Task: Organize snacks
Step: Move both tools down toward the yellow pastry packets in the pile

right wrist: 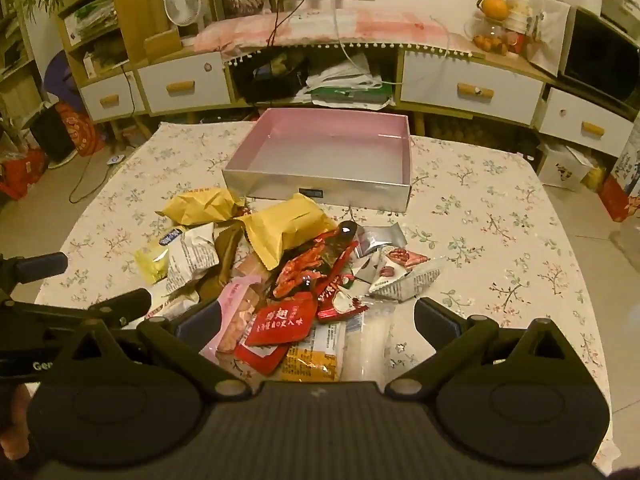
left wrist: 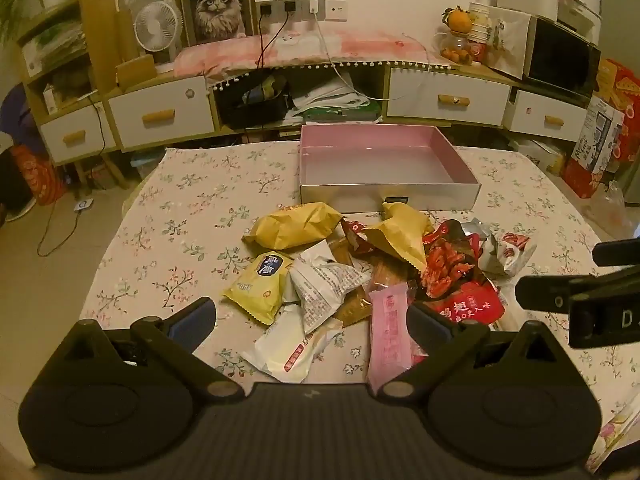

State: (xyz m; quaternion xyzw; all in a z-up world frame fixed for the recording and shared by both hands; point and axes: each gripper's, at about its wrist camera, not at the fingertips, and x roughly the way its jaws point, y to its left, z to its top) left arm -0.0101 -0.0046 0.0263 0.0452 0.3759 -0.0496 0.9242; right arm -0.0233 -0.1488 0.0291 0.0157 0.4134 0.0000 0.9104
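- Snack pile (left wrist: 360,276): loose packets heaped on the table, ahead of and below both sets of fingers; none lies in the box yet.
- Pink packet (left wrist: 390,332): long and narrow, its long axis running away from the left gripper (left wrist: 310,318), its near end just inside that gripper's right finger. The left hand appears the nearer to it.
- Red pouch (right wrist: 280,326): flat, glossy, with printed characters, lying directly between the right gripper's fingers (right wrist: 434,314) and just ahead of them; judged the likeliest first pick for the right gripper (right wrist: 318,318).
- Fingers, both hands: spread wide, nothing between the pads, no contact with any packet.
- Materials: crinkled foil and plastic film, light and slippery; two yellow pillow packs (left wrist: 294,226) puffed with air; a white wrapper (left wrist: 326,280) creased and folded.
- Pink-lined box (left wrist: 384,196): shallow, square, empty, silver outer wall, standing beyond the pile, well clear of the fingers.
- Table (left wrist: 180,216): covered by a floral cloth, soft and faintly rumpled.
- Risk, as judged: overlapping packets may drag neighbours when one is lifted.
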